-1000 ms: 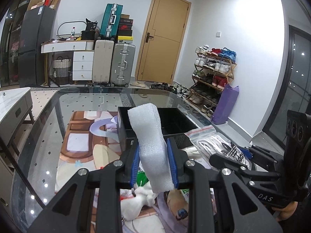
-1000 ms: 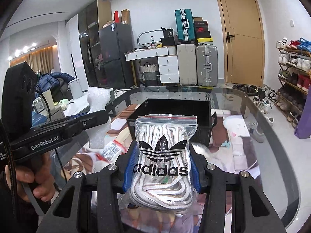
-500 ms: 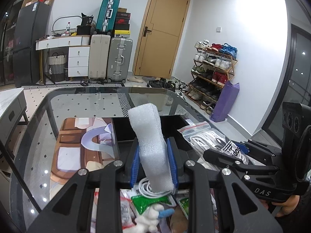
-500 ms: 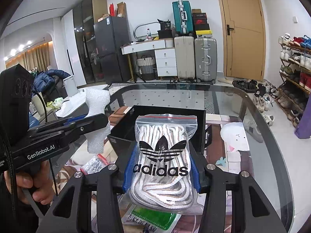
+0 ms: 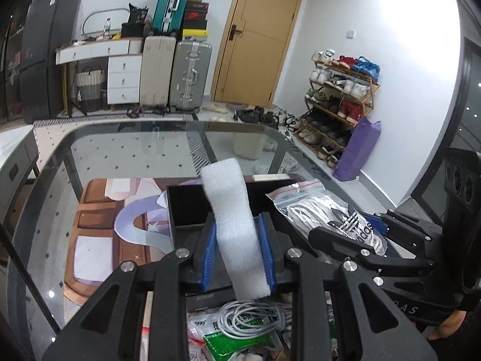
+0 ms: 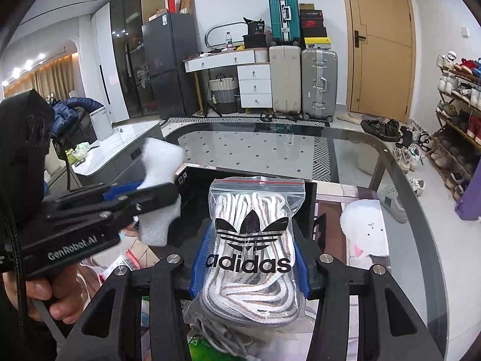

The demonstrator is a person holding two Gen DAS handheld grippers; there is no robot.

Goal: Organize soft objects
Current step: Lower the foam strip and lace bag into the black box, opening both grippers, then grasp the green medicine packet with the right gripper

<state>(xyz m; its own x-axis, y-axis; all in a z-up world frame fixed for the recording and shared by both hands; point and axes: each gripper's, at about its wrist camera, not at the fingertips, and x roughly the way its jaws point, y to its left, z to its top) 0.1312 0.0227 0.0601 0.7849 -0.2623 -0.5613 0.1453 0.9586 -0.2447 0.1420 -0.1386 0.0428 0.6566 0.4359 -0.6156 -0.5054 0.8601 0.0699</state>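
Note:
My left gripper is shut on a white foam strip and holds it upright just in front of an open black box. My right gripper is shut on a clear zip bag of white laces with an Adidas logo, held above the near edge of the same black box. The bag also shows at the right in the left wrist view. The left gripper and foam show at the left in the right wrist view.
The glass table carries a grey cable coil and green and white packets near me. A white plush lies right of the box. Suitcases, a desk and a shoe rack stand beyond the table.
Both grippers have moved forward and up toward the black box with their loads. The plush and packets below have slid back out of the left wrist view.

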